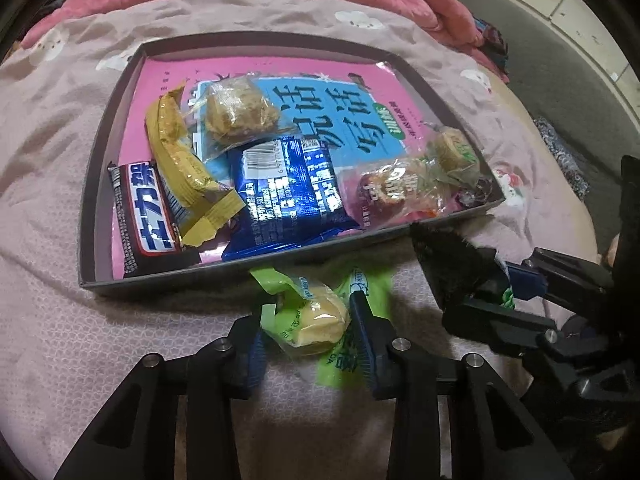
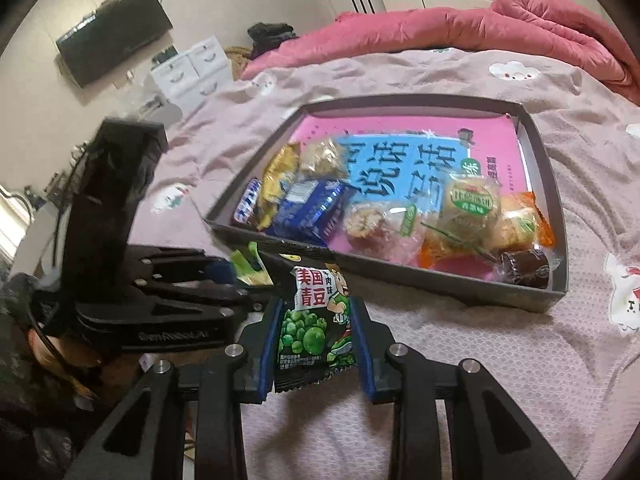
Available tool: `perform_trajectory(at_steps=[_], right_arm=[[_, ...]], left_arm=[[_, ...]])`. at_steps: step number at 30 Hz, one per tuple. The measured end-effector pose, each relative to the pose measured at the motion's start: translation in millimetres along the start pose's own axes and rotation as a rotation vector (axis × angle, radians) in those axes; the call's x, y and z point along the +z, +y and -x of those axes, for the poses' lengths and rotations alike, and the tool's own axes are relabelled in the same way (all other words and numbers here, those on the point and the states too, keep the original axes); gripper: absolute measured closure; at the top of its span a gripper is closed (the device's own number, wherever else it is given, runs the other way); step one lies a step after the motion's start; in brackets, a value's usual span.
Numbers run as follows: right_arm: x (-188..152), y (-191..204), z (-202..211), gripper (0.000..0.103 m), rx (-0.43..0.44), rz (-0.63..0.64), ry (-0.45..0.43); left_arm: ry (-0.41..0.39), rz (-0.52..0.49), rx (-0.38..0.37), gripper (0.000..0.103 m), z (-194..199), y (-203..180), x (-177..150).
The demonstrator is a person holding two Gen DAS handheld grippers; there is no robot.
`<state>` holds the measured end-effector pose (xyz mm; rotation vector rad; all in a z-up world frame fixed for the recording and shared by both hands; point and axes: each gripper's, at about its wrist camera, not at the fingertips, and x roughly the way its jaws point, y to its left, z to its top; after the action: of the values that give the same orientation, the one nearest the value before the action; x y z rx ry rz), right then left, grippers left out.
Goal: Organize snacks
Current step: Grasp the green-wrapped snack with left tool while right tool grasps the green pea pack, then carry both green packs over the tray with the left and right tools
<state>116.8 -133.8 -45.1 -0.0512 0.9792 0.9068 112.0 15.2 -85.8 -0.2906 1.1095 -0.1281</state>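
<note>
Pinching a green-wrapped cake [image 1: 316,322], the left gripper [image 1: 310,332] hangs beside the right gripper [image 2: 316,344], clamped on a green-pea packet [image 2: 316,320]. Both sit over the pink bedsheet [image 1: 60,320], near the snack-filled tray [image 1: 90,208]; a red quilt [image 2: 540,28], perhaps bunched, lies far behind.

Pink quilt [image 2: 540,20], patterned bedsheet [image 1: 48,128], white drawers [image 2: 192,68], wall-mounted black screen [image 2: 116,36]

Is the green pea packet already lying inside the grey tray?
No, the green pea packet is between the right gripper pads, outside the grey tray.
</note>
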Motion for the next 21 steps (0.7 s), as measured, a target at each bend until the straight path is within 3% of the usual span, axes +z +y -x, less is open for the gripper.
perform_trajectory(at_steps=[5, 21], right_arm=[[5, -4, 14, 0.07, 0.051, -0.042, -0.073], [20, -8, 31, 0.07, 0.04, -0.058, -0.186]], left_arm=[[-0.038, 0.006, -0.004, 0.065, 19, 3, -3], [-0.205, 0.054, 0.028, 0.065, 81, 16, 15]])
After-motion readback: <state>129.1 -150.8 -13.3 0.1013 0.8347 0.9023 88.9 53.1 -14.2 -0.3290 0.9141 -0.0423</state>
